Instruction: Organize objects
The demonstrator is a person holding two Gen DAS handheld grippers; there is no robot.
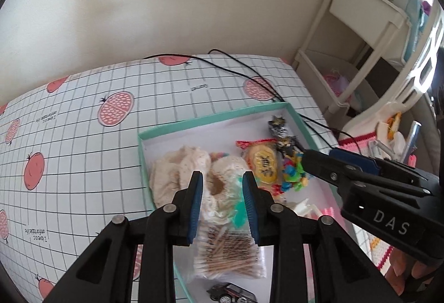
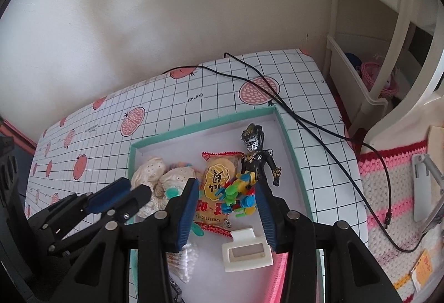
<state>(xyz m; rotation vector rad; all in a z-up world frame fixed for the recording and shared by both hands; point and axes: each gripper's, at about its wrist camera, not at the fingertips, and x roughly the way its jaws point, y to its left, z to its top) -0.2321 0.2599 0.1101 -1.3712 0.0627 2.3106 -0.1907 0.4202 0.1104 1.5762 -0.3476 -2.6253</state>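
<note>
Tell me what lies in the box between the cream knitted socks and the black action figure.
The yellow snack packet lies between the cream knitted socks and the black action figure; the right wrist view shows it best. The colourful block toy overlaps the packet's near corner.

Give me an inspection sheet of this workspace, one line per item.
Surface: grid-and-fruit-print tablecloth on the table.
Job's things: teal-rimmed box holds a black figure, snack packet, colourful block toy, cream fabric, cotton swabs, toy car, white plastic holder.
Clutter: nothing seen on the cloth.
Grippers: left gripper and right gripper open over the box.
Cables: black cable crosses the table's far corner.
Surroundings: cream wall, white shelf, crocheted mat.
</note>
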